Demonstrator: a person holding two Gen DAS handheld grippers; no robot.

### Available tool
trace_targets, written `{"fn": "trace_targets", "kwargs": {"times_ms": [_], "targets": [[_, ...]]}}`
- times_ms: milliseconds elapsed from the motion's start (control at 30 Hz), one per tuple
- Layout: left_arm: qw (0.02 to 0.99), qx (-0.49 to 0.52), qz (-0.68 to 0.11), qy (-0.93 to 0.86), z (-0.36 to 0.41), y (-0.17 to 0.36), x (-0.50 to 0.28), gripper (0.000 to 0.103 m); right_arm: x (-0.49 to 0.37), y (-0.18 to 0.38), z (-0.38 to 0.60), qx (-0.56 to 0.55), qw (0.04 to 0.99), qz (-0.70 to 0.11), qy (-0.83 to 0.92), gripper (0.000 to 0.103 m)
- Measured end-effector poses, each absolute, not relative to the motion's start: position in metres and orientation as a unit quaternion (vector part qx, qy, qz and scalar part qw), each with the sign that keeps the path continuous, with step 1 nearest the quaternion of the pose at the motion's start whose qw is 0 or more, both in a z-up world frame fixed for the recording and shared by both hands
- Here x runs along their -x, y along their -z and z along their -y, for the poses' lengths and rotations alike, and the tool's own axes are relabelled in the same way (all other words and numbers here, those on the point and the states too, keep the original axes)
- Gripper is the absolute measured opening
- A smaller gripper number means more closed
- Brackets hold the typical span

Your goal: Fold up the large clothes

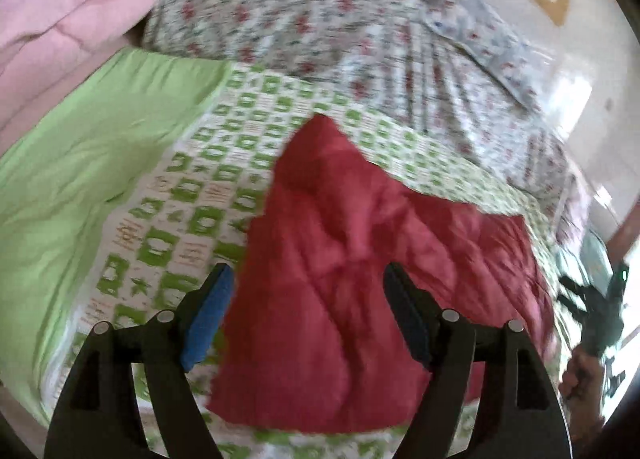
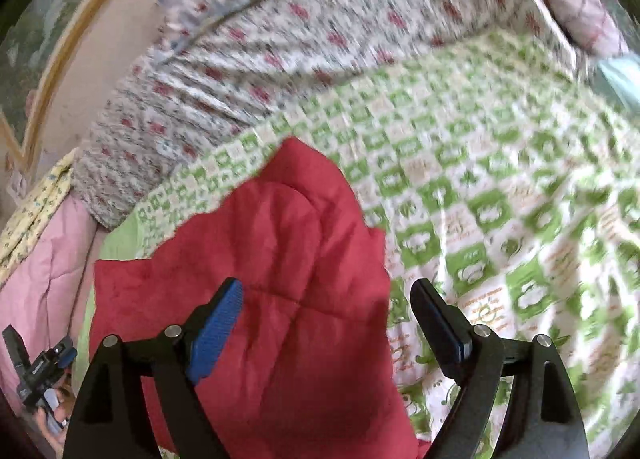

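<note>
From the left wrist view, the left hand-held gripper point(image 1: 308, 283) hovers with its two blue-padded fingers point(image 1: 208, 323) spread wide and nothing between them. Below and ahead of it, a red quilted garment point(image 1: 360, 267) lies crumpled on a green-and-white patterned sheet point(image 1: 192, 195) that covers the bed. A plain light green cloth point(image 1: 72, 163) lies to the left of the sheet, a pink blanket point(image 1: 60, 19) is bunched beyond it, and a red-and-grey floral quilt point(image 1: 304, 19) is heaped along the far side. At the right edge the right hand-held gripper point(image 1: 600, 299) shows, dark and blurred, just past the garment's edge. From the right wrist view, the right hand-held gripper point(image 2: 326, 295) is likewise wide open and grips nothing; its left finger is over the red quilted garment point(image 2: 280, 259) and its right finger over the green-and-white patterned sheet point(image 2: 500, 179). The garment fills the lower left of this view, with the floral quilt point(image 2: 280, 39) behind it and the pink blanket point(image 2: 44, 267) at the left. The left hand-held gripper point(image 2: 40, 367) is visible low at the left edge. Both views are motion-blurred.
</note>
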State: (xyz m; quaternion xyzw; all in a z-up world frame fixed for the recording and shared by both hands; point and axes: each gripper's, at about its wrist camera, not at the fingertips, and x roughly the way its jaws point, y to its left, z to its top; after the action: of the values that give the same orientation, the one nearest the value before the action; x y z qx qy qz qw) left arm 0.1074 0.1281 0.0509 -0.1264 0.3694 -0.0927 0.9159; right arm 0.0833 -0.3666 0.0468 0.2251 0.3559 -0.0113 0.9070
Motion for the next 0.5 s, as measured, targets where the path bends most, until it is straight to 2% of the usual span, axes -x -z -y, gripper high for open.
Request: {"fn": "trace_targets", "kwargs": {"times_ms": [200,500], "targets": [[0.908,0.089,-0.382,0.15,-0.078,-0.047,-0.085,0.077,-0.061,-0.073,0.312,-0.146,0.929,-0.338,-0.04,0.087],[0.892,0.052,-0.402,0.2,-0.036,-0.029,-0.06,0.077,-0.045,-0.056,0.238,-0.065,0.917,-0.38,-0.101,0.088]]}}
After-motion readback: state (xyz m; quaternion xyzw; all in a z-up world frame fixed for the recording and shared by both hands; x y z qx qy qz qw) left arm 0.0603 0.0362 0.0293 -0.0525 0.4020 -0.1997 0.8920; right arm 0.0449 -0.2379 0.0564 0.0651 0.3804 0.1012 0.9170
